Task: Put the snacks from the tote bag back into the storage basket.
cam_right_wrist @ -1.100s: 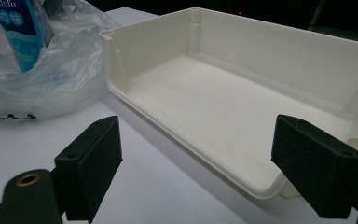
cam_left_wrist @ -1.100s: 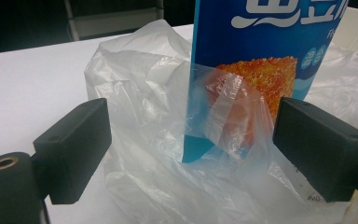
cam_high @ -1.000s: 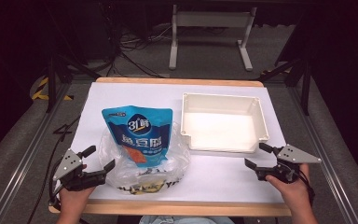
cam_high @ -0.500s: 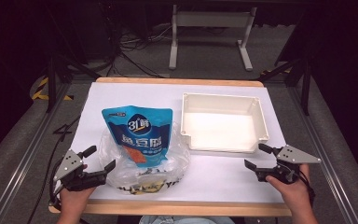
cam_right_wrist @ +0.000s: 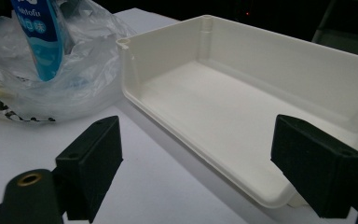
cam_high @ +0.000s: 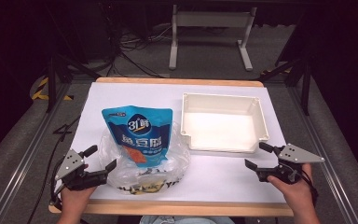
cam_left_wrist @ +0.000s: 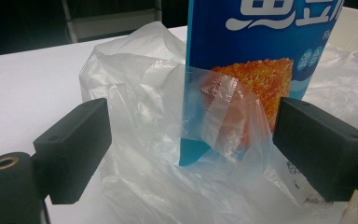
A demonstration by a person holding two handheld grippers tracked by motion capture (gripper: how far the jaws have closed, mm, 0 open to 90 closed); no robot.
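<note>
Item: blue snack pouch (cam_high: 139, 134), standing partly inside a crumpled clear plastic bag (cam_high: 144, 165), at about 8 o'clock on the white table sheet (cam_high: 135, 95). The pouch's lower end sits in the bag's mouth; its printed top rises toward 12 o'clock.

Item: white tray (cam_high: 223, 123), empty, at about 2 o'clock on the sheet, just beside the bag; whether film touches its wall cannot be told from the high view.

Item: left gripper (cam_high: 96, 163), at 7 o'clock, jaws spread wide and holding nothing. In the left gripper view the bag film (cam_left_wrist: 168, 140) and the pouch's lower corner (cam_left_wrist: 242, 70) lie ahead between the jaws, not pinched.

Item: right gripper (cam_high: 261, 155), at 5 o'clock, jaws wide apart, empty, aimed at the tray's near wall (cam_right_wrist: 186, 126).

Step in hand, as judged: getting the pouch out of the bag, probably for the tray. Advice: pin the bag film low with the left gripper near the table, well clear of the pouch corner, so that film alone is caught; take the pouch high on its stiff upper edge with the right, then lift straight up before carrying it across.

Edges and room: the wooden table edge (cam_high: 177, 209) lies close behind both hands at 6 o'clock. Open sheet lies between bag and right gripper and toward 11 o'clock. The tray's raised rim needs clearing on the way over.
</note>
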